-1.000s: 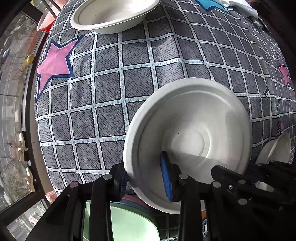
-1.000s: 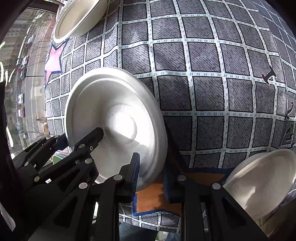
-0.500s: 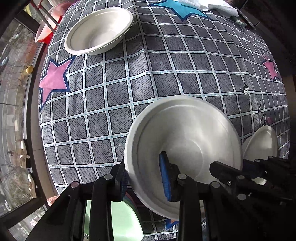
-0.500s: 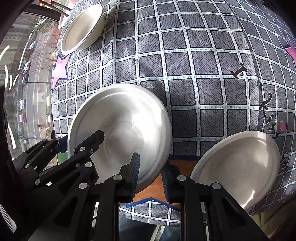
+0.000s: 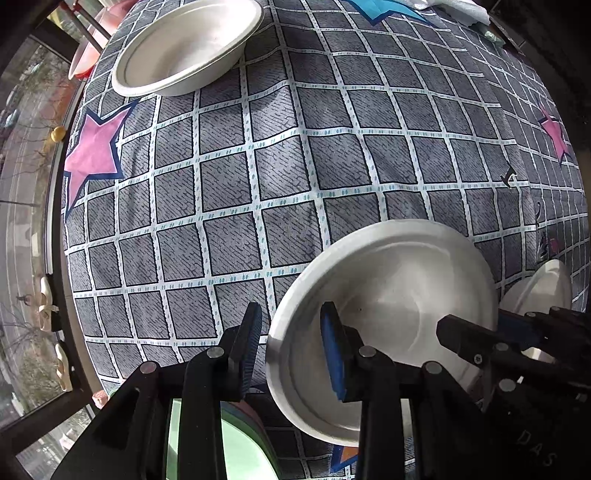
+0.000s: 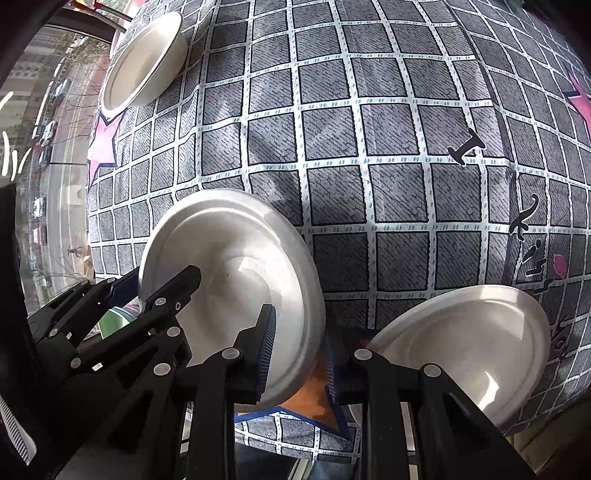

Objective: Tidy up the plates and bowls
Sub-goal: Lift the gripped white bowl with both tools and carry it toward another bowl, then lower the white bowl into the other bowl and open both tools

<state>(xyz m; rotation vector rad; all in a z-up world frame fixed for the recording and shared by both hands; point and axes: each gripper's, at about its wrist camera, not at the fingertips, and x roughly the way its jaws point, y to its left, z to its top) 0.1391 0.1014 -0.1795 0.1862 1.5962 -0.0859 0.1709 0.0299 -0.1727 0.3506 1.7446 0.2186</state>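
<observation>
A white paper plate (image 5: 391, 295) is held tilted above the checked tablecloth; it also shows in the right wrist view (image 6: 236, 266). My left gripper (image 5: 291, 347) straddles its left rim with the jaws apart, a gap showing at the outer pad. My right gripper (image 6: 299, 350) straddles its right rim, pads near the edge. A white bowl (image 5: 184, 44) sits at the far left of the table, seen too in the right wrist view (image 6: 144, 62). A second white plate (image 6: 461, 347) lies at the near right edge.
The tablecloth (image 5: 295, 166) is grey checks with pink and blue stars. A green dish (image 5: 207, 450) lies below the left gripper at the near edge. A window and street lie beyond the table's left edge. White cloth (image 5: 461, 11) lies at the far right.
The held plate has moved right and tilted more. The left gripper's jaws have spread, leaving a gap at the plate's rim. The far bowl looks closer in the left wrist view.
</observation>
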